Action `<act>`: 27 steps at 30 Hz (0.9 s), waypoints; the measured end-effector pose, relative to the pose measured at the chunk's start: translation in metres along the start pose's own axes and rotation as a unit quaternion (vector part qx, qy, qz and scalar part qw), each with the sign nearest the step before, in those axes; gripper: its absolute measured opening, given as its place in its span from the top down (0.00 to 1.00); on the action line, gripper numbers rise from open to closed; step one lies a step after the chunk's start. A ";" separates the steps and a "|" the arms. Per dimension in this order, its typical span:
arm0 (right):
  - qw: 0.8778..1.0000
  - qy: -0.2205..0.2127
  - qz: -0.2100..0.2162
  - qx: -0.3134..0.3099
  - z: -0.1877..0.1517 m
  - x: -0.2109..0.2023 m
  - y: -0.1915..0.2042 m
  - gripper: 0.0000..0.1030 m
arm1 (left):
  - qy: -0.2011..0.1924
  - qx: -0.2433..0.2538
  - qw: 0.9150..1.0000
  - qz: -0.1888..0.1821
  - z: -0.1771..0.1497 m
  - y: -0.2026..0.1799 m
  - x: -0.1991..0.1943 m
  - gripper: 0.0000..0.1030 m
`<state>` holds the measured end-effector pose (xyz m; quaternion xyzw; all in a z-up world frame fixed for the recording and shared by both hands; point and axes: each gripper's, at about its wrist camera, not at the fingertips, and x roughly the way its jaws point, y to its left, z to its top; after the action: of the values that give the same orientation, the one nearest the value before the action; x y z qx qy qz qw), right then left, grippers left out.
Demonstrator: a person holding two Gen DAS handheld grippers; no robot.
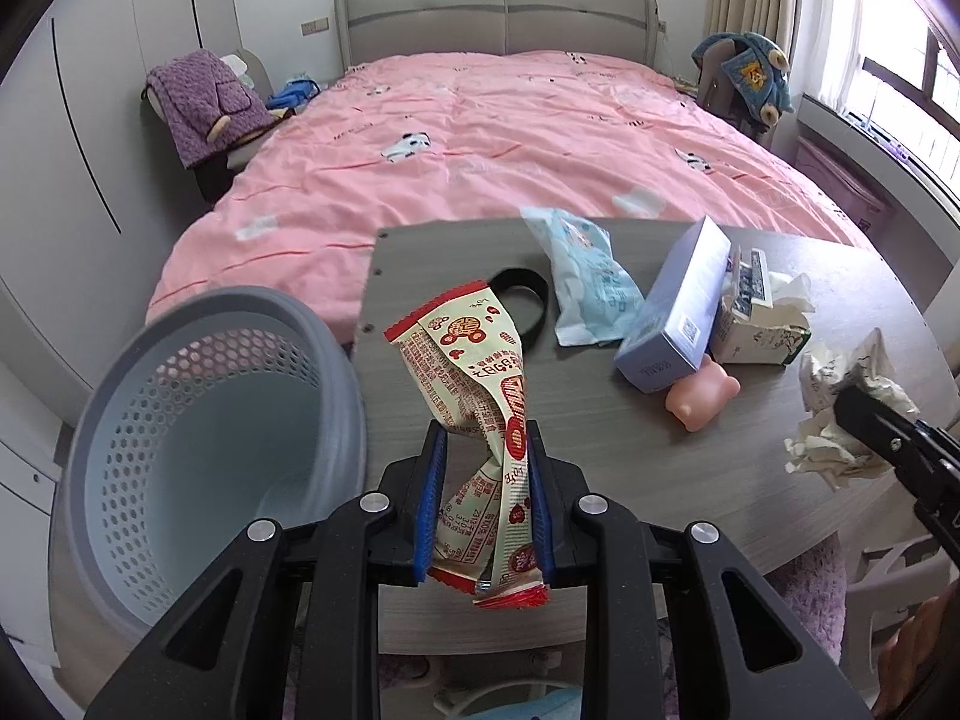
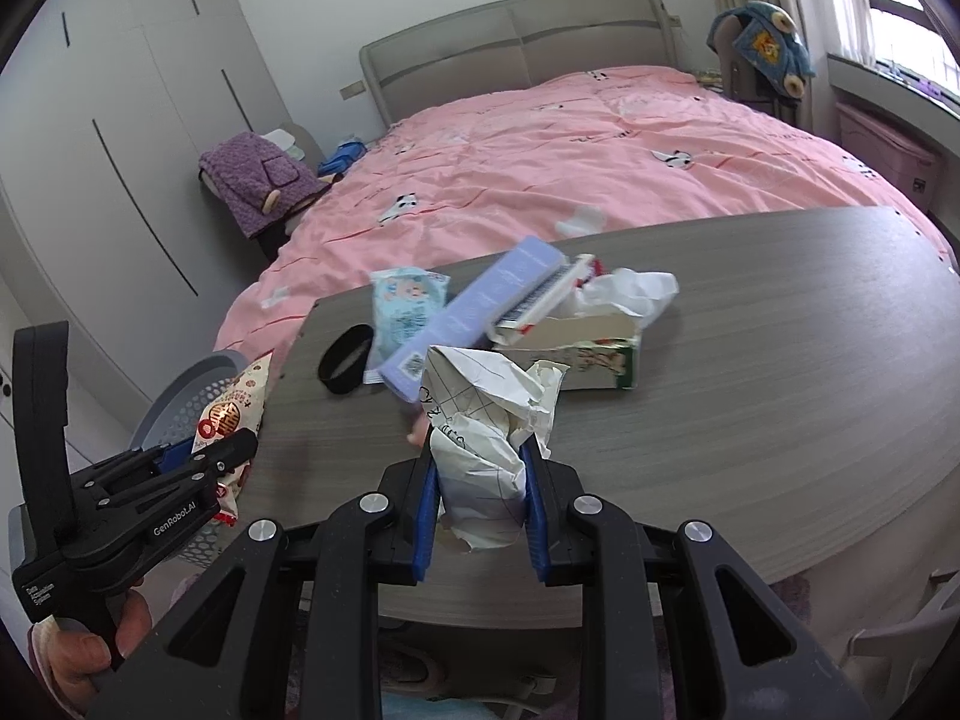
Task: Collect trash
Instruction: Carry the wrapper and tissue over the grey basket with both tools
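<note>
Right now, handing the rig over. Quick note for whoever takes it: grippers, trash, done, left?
Left gripper: shut on the red-and-cream snack wrapper, held beside the grey perforated bin.
Right gripper: shut on a crumpled paper wad over the table.
Done: both pieces picked up; bin looks empty.
Left: drop both in, then judge the blue wipes pack, torn carton with tissue and purple box.
</note>
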<state>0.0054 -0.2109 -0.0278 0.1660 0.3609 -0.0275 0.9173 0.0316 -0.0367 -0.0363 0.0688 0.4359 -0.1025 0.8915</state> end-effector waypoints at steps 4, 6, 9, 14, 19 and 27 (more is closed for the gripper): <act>1.000 0.004 0.015 -0.020 0.003 0.006 0.025 0.77 | -0.013 -0.010 1.000 0.008 -0.002 0.019 -0.011 0.76; 0.999 0.004 0.024 -0.031 0.006 0.008 0.040 0.77 | -0.018 -0.015 1.000 0.013 -0.002 0.029 -0.016 0.76; 0.998 0.003 0.036 -0.047 0.010 0.011 0.063 0.77 | -0.024 -0.021 0.999 0.024 -0.004 0.046 -0.021 0.76; 0.996 0.005 0.053 -0.072 0.014 0.017 0.097 0.77 | -0.027 -0.040 0.998 0.034 -0.011 0.074 -0.024 0.76; 0.993 0.015 0.071 -0.097 0.014 0.031 0.133 0.77 | -0.026 -0.060 0.997 0.050 -0.017 0.104 -0.024 0.76; 0.986 0.038 0.100 -0.126 0.014 0.060 0.182 0.77 | -0.020 -0.093 0.993 0.074 -0.022 0.159 -0.018 0.76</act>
<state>0.0903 -0.0400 -0.0066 0.0856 0.3778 0.1164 0.9146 0.0425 0.1244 -0.0308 0.0161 0.4190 0.0035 0.9078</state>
